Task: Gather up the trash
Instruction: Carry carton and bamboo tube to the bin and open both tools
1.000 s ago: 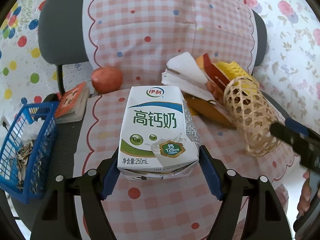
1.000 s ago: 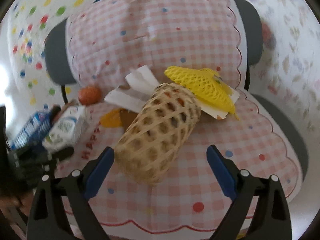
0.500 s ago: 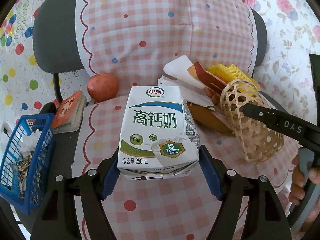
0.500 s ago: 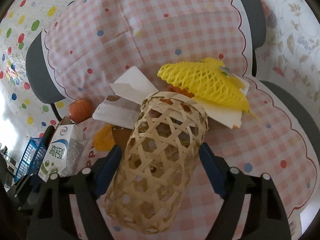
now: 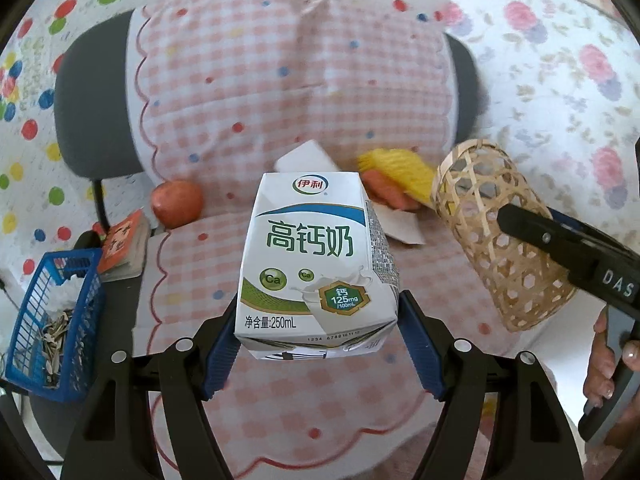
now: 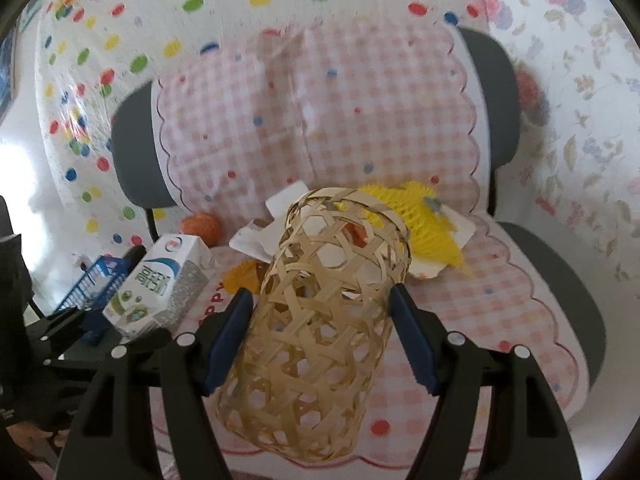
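My left gripper (image 5: 318, 312) is shut on a white and green milk carton (image 5: 316, 256), which hangs above the pink checked seat cover (image 5: 320, 392). In the right wrist view the carton (image 6: 160, 280) shows at the left. My right gripper (image 6: 320, 296) is shut on a woven bamboo basket (image 6: 320, 340), its blue pads pressing both sides, mouth tilted away. This basket (image 5: 492, 232) appears lifted at the right of the left wrist view. On the seat behind lie a yellow foam net (image 6: 424, 228), white paper (image 6: 256, 240) and an orange wrapper (image 5: 388, 192).
A red apple (image 5: 176, 204) rests at the seat's back left. A small book (image 5: 124, 244) and a blue plastic basket (image 5: 52, 320) holding seed shells and tissue stand to the left. A hand (image 5: 608, 360) grips the right tool's handle. Patterned cloths hang behind the chair.
The right gripper's jaws closed on the bamboo basket and lifted it off the seat, tilting it up. The left gripper rose with the carton; the chair now looks farther away.
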{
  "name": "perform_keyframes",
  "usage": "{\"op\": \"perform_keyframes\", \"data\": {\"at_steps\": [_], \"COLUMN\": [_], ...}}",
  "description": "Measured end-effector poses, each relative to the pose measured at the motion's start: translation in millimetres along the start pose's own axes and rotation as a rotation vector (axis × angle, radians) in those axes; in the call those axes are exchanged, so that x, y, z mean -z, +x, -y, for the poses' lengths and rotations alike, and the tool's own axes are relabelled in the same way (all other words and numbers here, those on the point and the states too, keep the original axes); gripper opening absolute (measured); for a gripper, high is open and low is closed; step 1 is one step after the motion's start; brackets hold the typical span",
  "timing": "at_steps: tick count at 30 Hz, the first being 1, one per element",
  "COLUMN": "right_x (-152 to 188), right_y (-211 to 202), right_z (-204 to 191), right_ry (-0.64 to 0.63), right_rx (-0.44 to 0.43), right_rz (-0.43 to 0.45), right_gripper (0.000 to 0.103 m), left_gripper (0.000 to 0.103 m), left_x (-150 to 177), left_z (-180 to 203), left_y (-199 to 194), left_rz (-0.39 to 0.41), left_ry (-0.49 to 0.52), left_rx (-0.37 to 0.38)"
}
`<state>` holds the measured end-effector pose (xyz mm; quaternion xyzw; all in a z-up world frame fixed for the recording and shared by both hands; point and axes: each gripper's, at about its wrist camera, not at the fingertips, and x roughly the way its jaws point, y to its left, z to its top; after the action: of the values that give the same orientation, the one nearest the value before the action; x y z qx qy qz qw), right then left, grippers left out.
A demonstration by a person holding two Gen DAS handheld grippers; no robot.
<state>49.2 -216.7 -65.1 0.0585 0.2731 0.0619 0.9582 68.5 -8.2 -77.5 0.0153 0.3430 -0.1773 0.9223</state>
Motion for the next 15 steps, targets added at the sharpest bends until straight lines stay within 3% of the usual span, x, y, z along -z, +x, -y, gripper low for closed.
{"op": "perform_keyframes", "data": {"at_steps": [6,15], "right_x": [20.4,77.5], "right_y": [-59.3,-145.1], "right_z": [21.3,78.2], "right_ry": [0.016,0.085], "right_rx": [0.071,0.312], "right_rz": [0.056,0.059], "right_gripper": [0.070,0.070], "left_gripper": [0.074,0.074], "left_x": [13.0,43.9], "left_z": [56.1,154.1], "left_y": [-9.5,-7.1], "left_rz": [0.011,-0.020], "left_ry": [0.102,0.268], "left_rx": [0.123,0.366]}}
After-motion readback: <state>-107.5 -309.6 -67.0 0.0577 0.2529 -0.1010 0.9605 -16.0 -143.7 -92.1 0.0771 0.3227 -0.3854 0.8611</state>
